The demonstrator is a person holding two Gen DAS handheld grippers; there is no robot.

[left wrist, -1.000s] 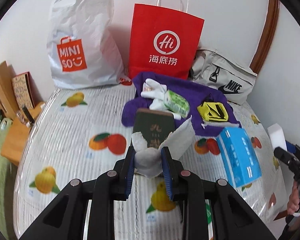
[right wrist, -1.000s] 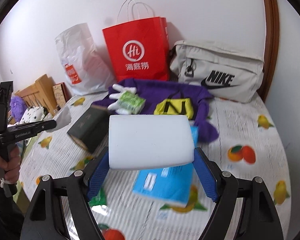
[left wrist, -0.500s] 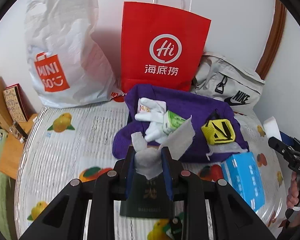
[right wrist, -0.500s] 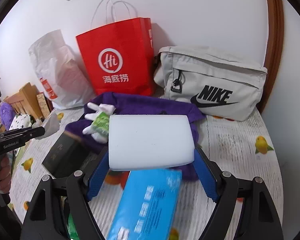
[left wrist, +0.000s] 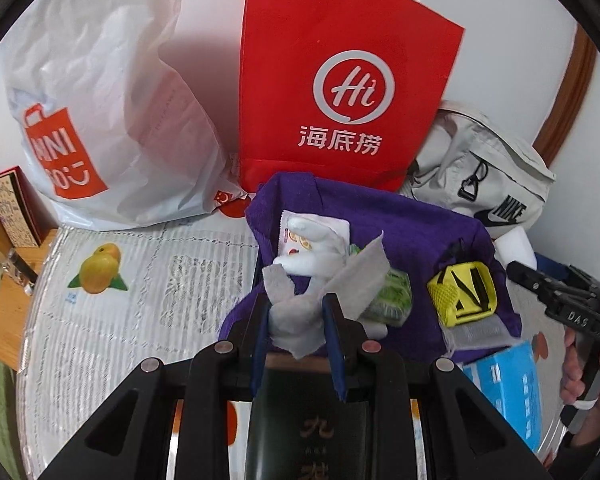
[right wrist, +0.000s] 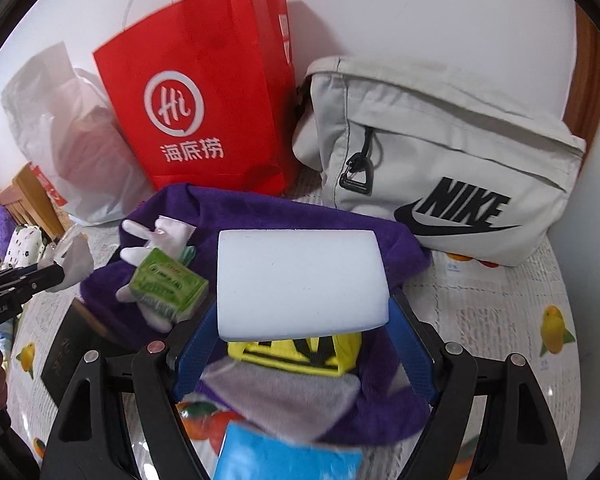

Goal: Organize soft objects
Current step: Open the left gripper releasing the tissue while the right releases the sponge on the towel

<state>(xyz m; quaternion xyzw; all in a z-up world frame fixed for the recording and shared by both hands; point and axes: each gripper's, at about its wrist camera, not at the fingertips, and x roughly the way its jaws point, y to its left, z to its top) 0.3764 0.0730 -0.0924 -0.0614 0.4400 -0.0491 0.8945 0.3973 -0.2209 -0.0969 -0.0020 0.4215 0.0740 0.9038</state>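
Both grippers nearer purple cloth (left wrist: 416, 232) — grips unchanged

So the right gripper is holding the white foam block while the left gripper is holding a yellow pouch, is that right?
Not quite: the left wrist view shows the left gripper holding a crumpled grey cloth; the yellow pouch lies on the purple towel.

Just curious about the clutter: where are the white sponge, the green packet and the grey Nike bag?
white sponge (right wrist: 300, 280), right wrist view, front face.
green packet (right wrist: 166, 280), right wrist view, top face.
grey Nike bag (right wrist: 440, 128), right wrist view, front panel.
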